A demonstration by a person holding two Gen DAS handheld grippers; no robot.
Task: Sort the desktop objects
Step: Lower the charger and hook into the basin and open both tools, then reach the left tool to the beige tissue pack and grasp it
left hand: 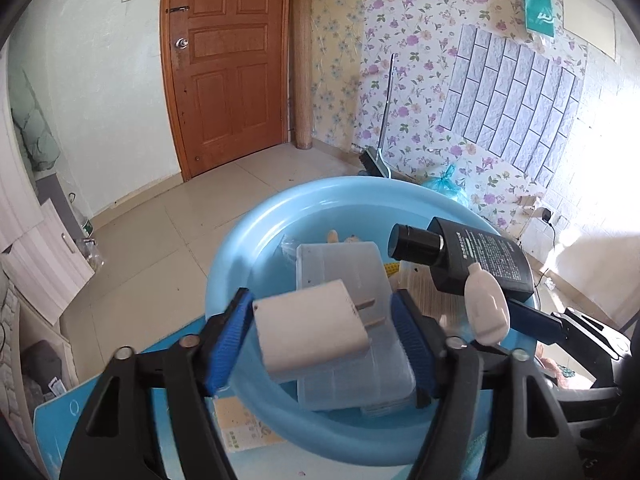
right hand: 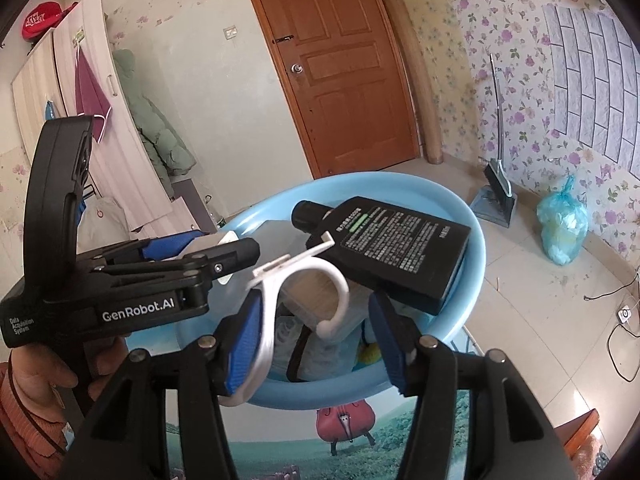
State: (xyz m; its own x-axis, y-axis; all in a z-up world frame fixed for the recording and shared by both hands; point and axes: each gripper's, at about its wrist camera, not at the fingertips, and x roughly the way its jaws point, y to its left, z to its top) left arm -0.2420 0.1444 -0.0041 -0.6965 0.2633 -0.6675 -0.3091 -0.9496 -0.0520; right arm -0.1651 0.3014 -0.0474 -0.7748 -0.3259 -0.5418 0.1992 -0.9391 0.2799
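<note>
Over the light blue basin my left gripper is shut on a white plug charger. The charger spans the blue pads, its prongs toward the right pad. My right gripper is shut on a white plastic hook. The hook's flat back lies along the left pad and its curved arm reaches toward the right one. A black bottle lies tilted across the basin, just beyond the hook. In the basin are a clear plastic case and other small items, partly hidden. The hook and bottle also show in the left wrist view.
The basin stands on a table with a printed mat. A hand holds the left gripper's handle close to my right gripper. On the tiled floor beyond are a broom and dustpan, a blue bag and a wooden door.
</note>
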